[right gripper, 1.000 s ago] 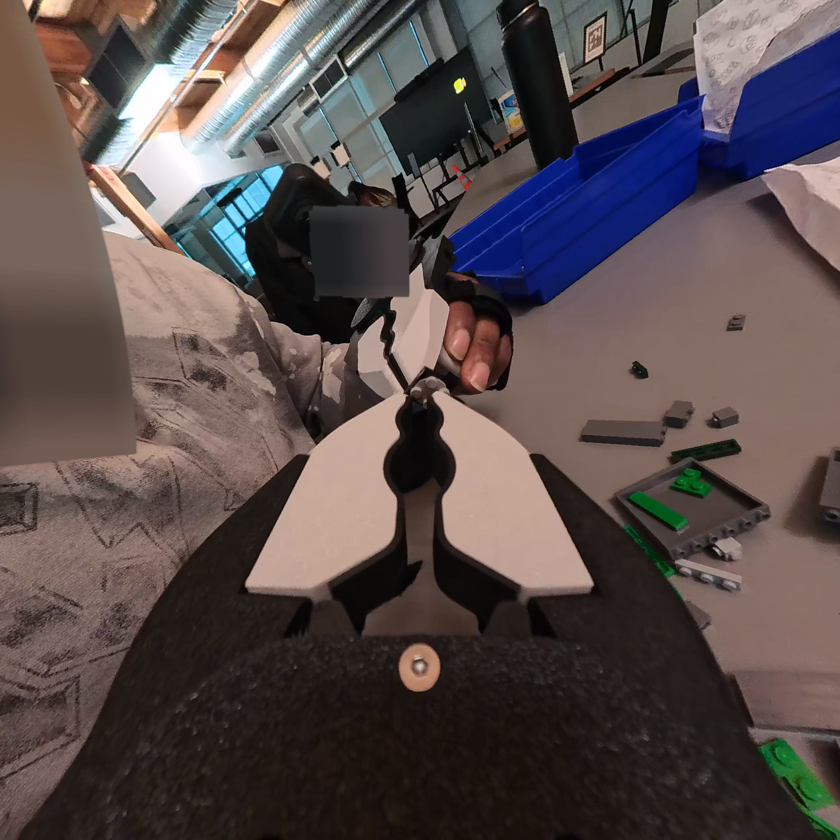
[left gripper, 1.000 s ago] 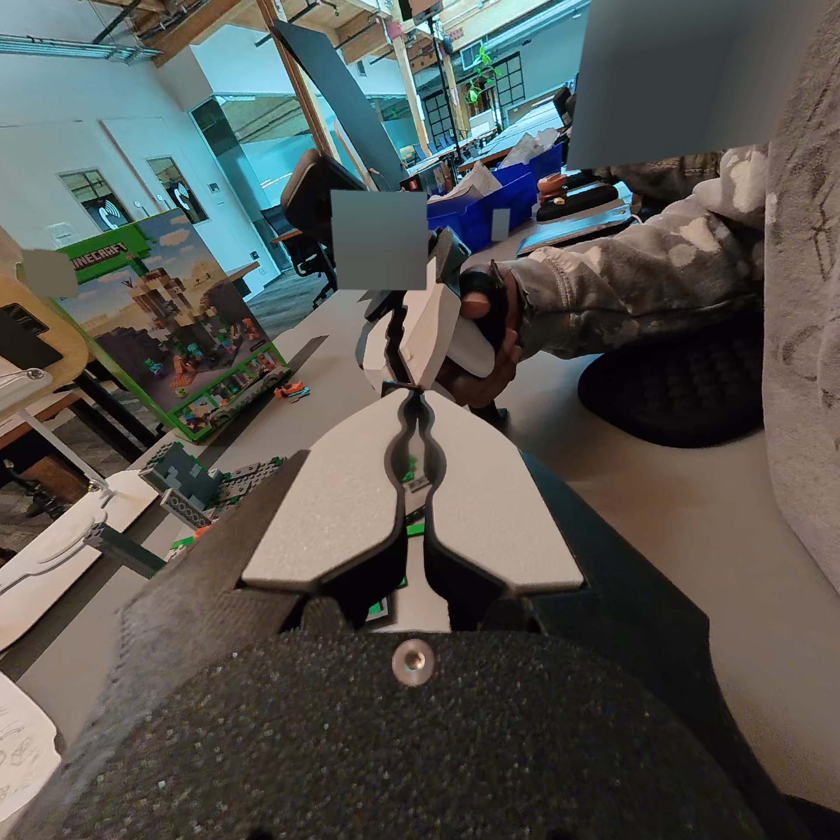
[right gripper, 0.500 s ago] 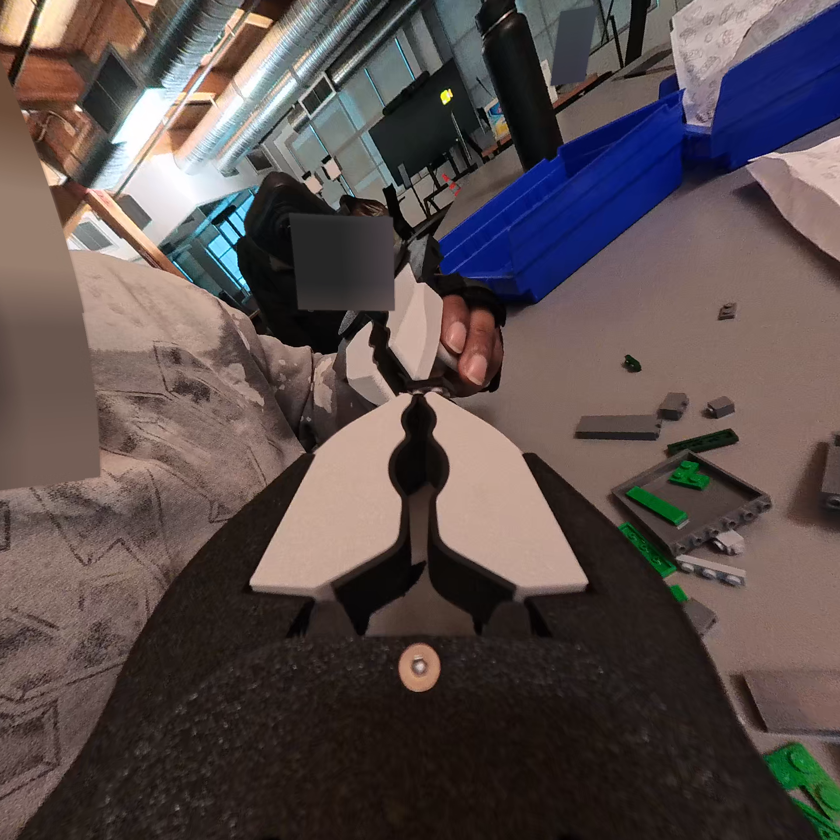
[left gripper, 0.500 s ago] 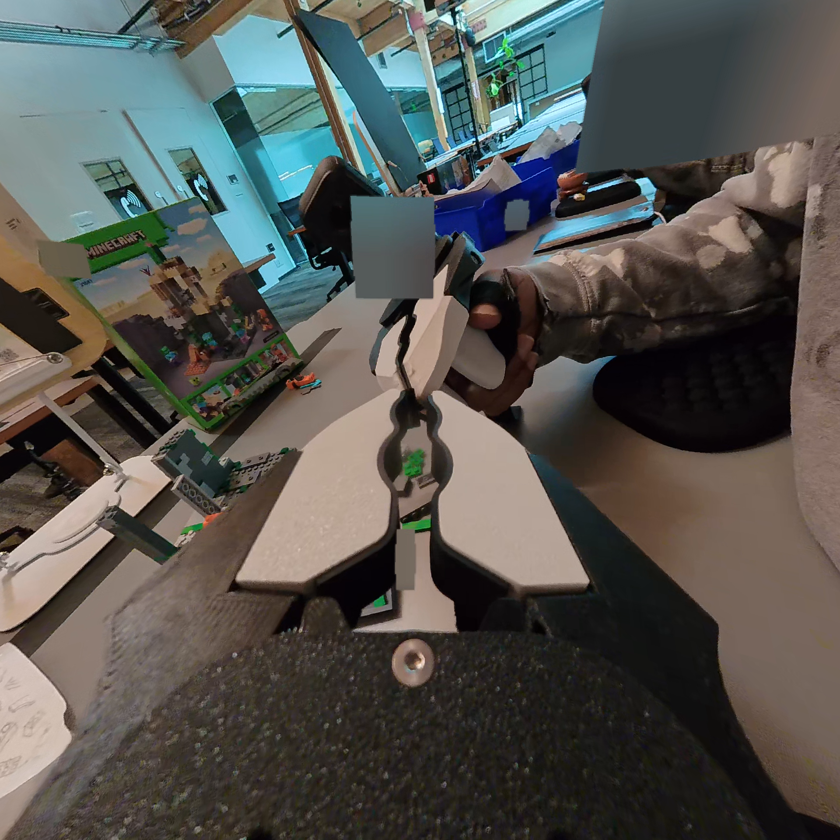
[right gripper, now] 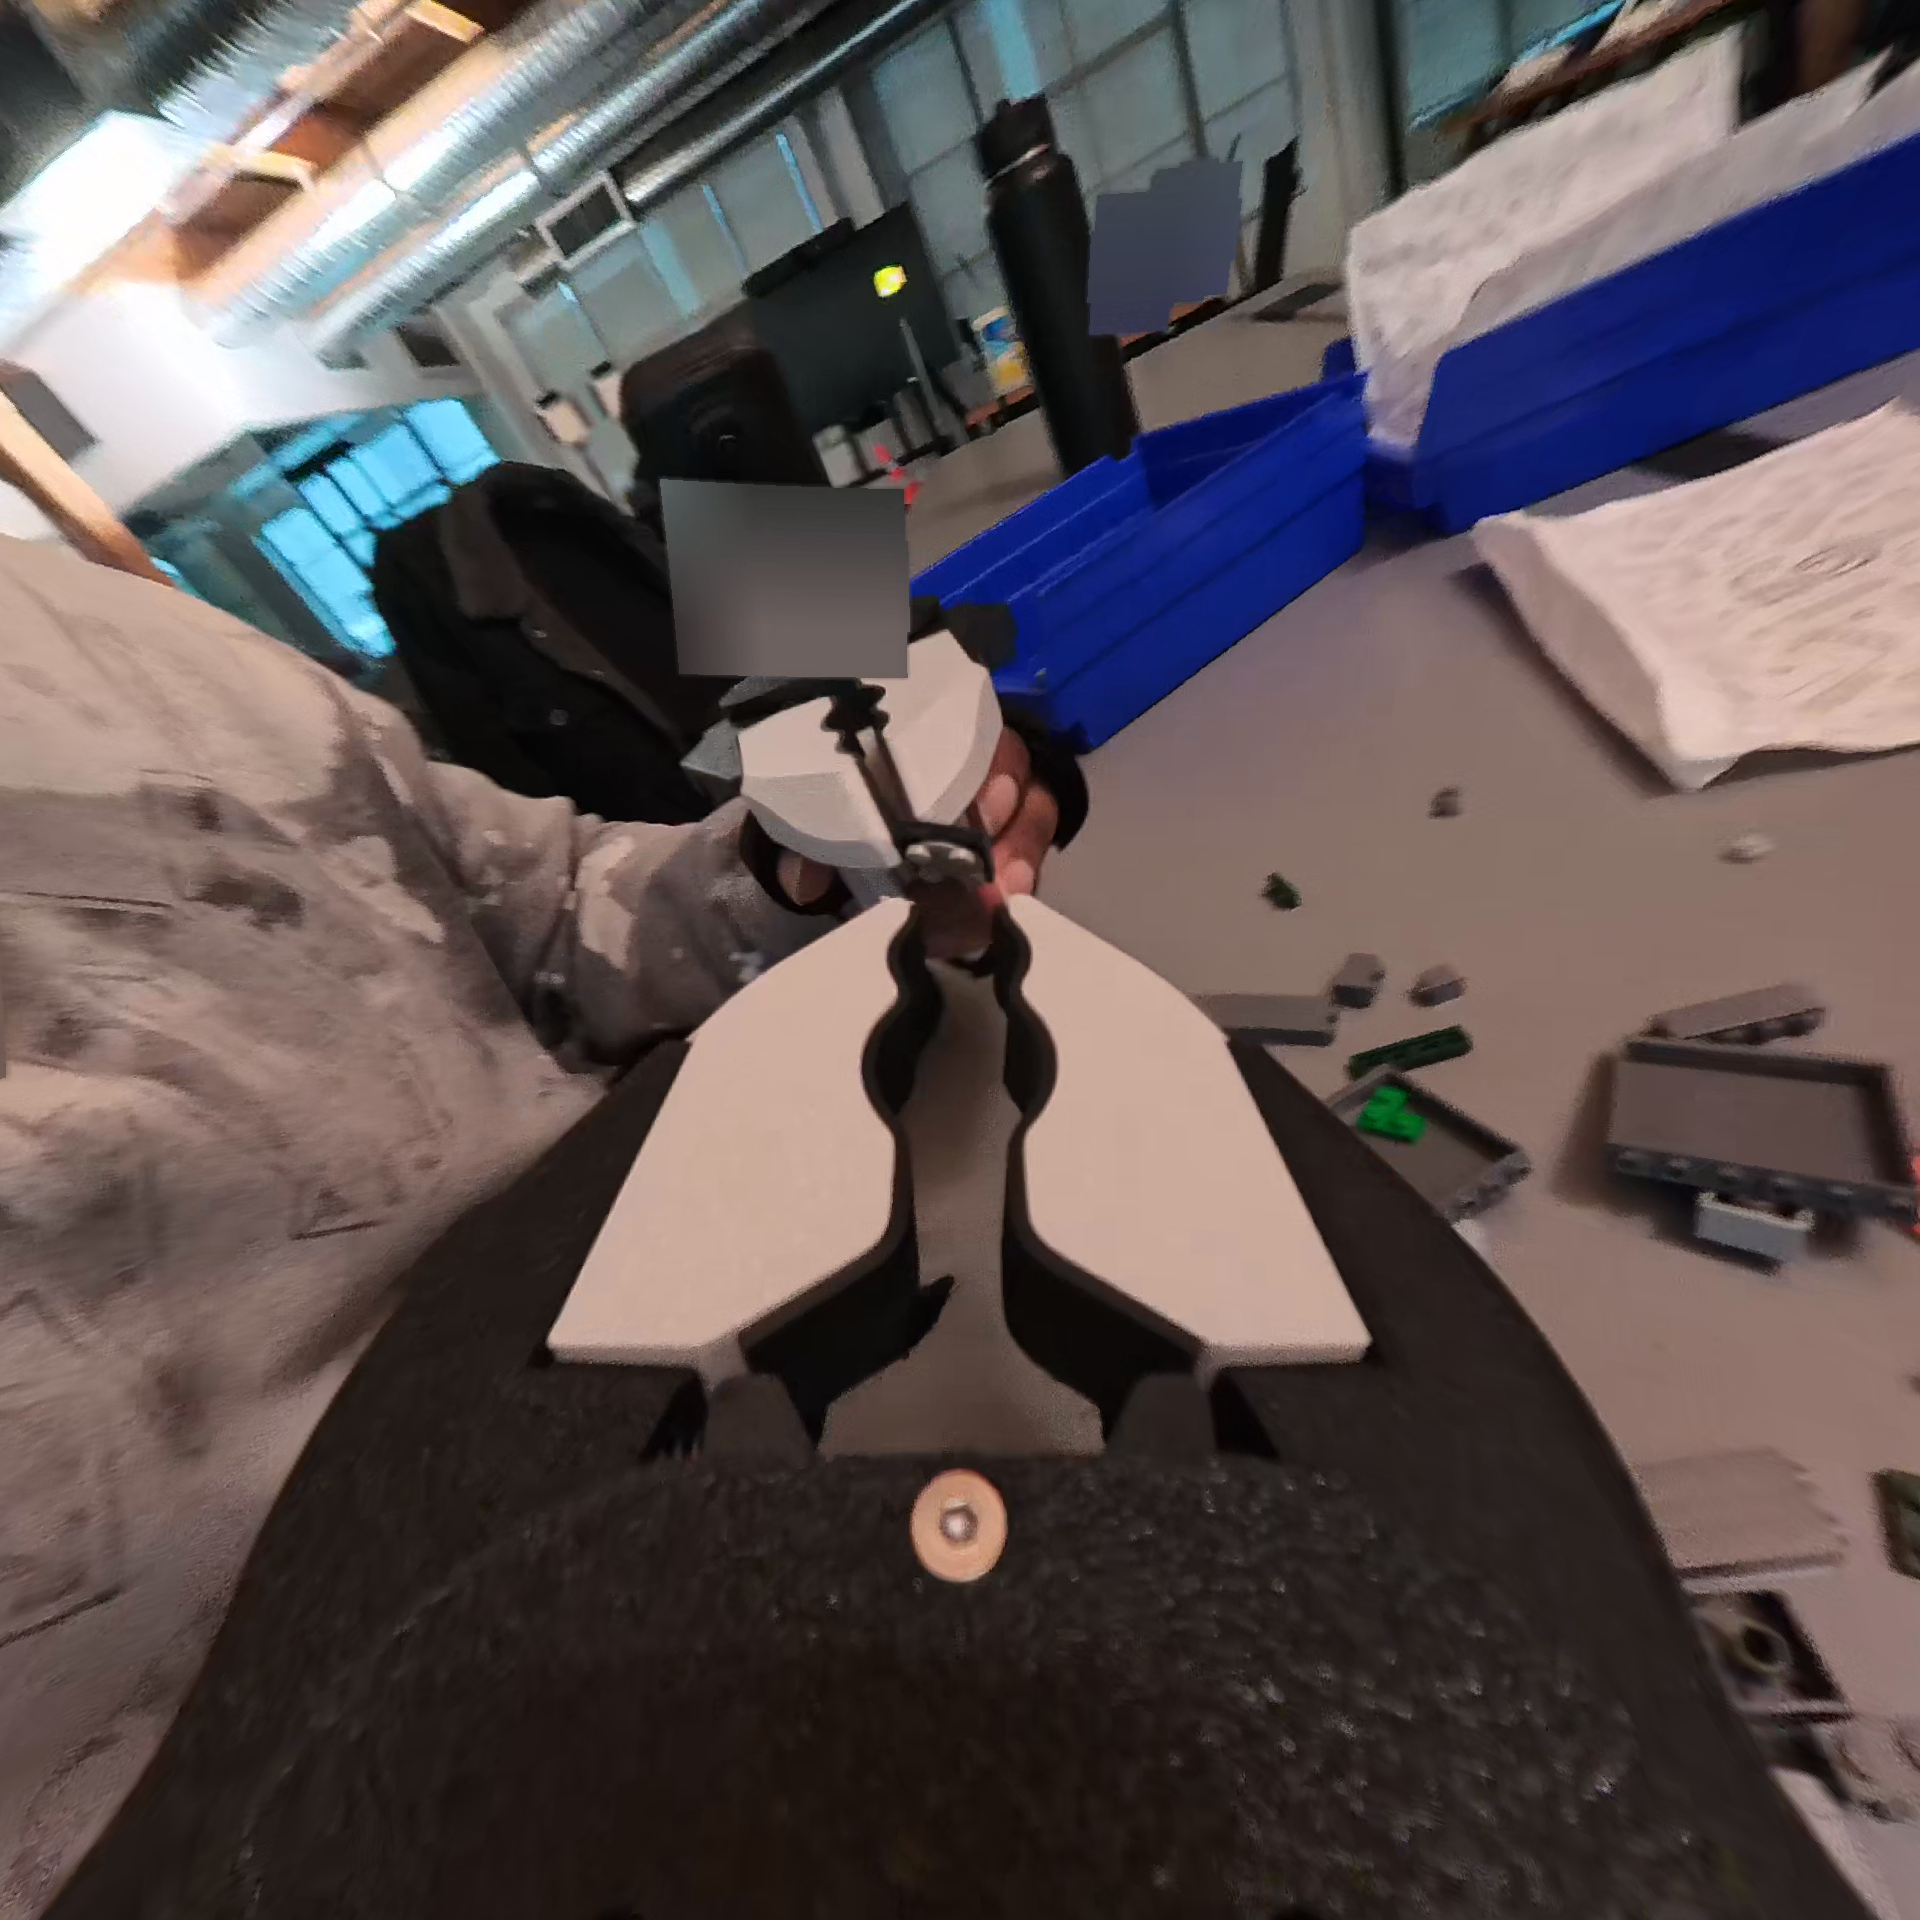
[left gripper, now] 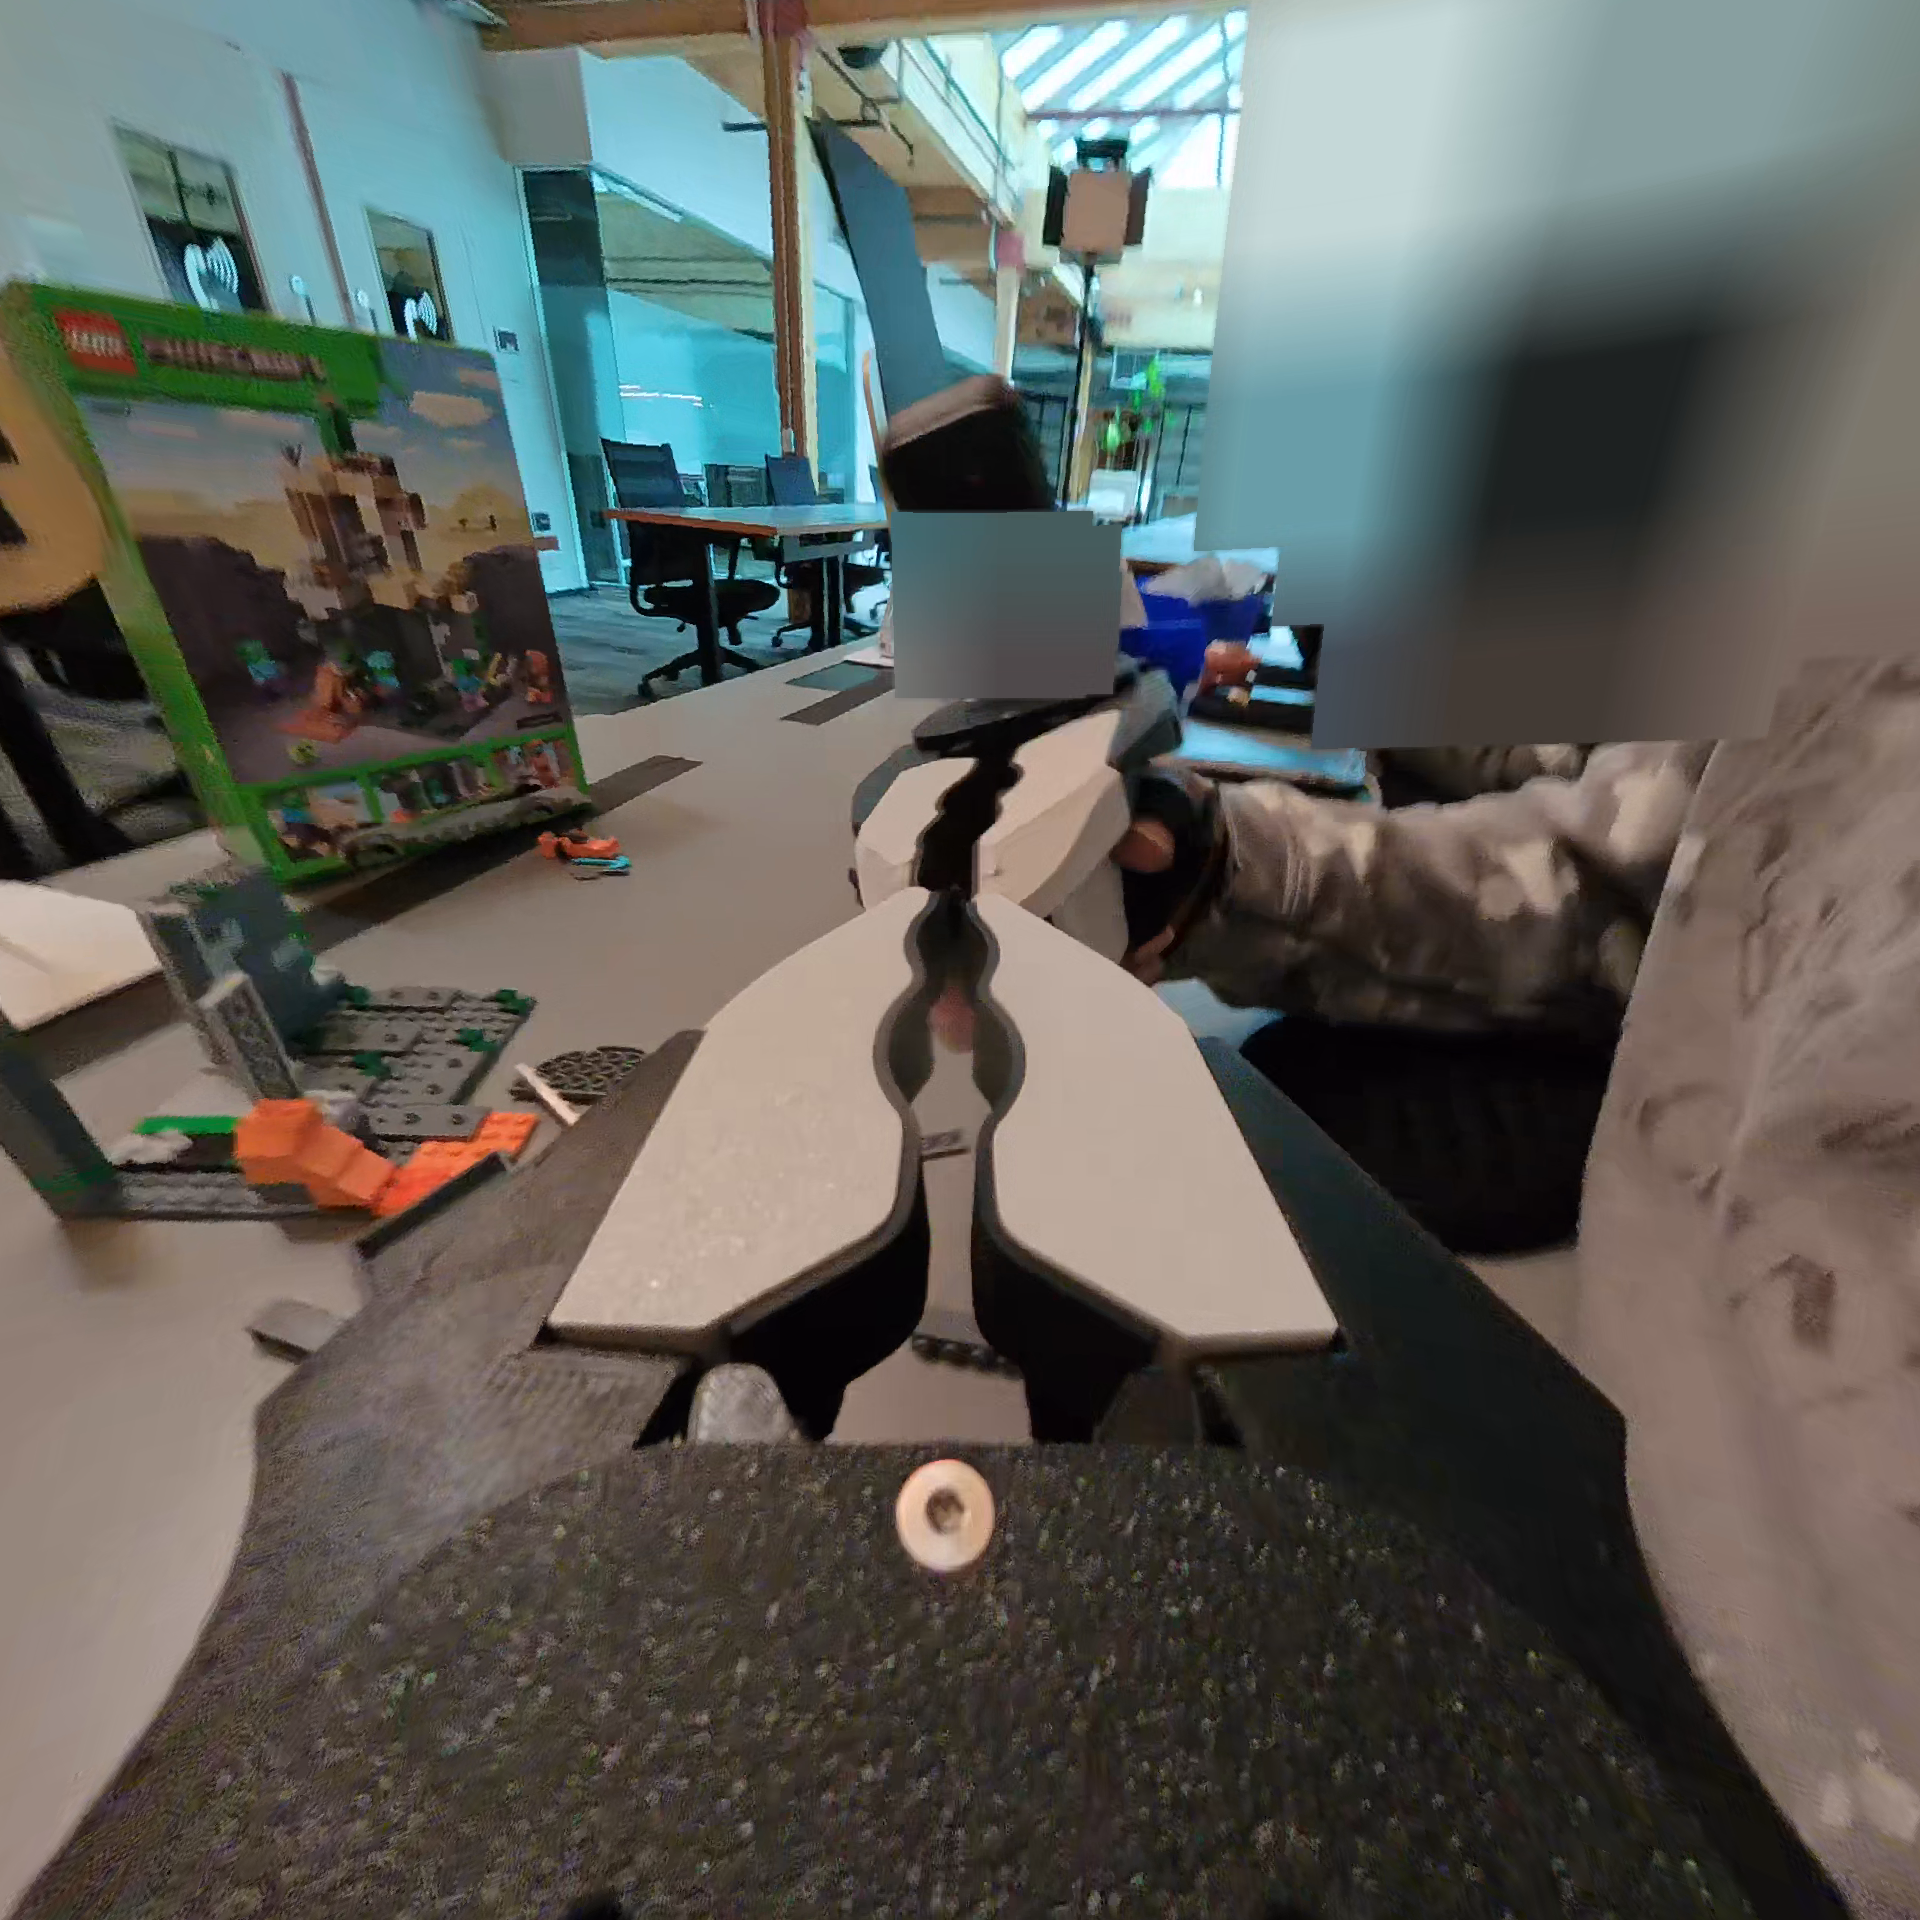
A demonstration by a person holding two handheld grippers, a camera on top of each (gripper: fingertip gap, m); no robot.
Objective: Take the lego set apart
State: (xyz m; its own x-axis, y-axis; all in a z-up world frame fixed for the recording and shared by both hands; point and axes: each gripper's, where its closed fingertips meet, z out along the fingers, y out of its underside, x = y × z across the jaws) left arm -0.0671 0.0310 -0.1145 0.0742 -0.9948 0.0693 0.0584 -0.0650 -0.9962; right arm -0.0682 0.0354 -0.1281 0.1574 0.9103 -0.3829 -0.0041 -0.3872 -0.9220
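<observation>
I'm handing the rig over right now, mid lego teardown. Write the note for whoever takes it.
Left hand-held gripper: shut, tips apparently pinching a small grey piece, held above the table.
Right hand-held gripper: slightly open, empty, tips close to that piece.
Done: loose grey plates and green bits lie on the right side.
Left: the grey and orange build on the left side is only partly dismantled; set the small piece down, then go on with it.

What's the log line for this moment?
left gripper: shut on grey piece | right gripper: open, facing it | loose bricks on table
</observation>
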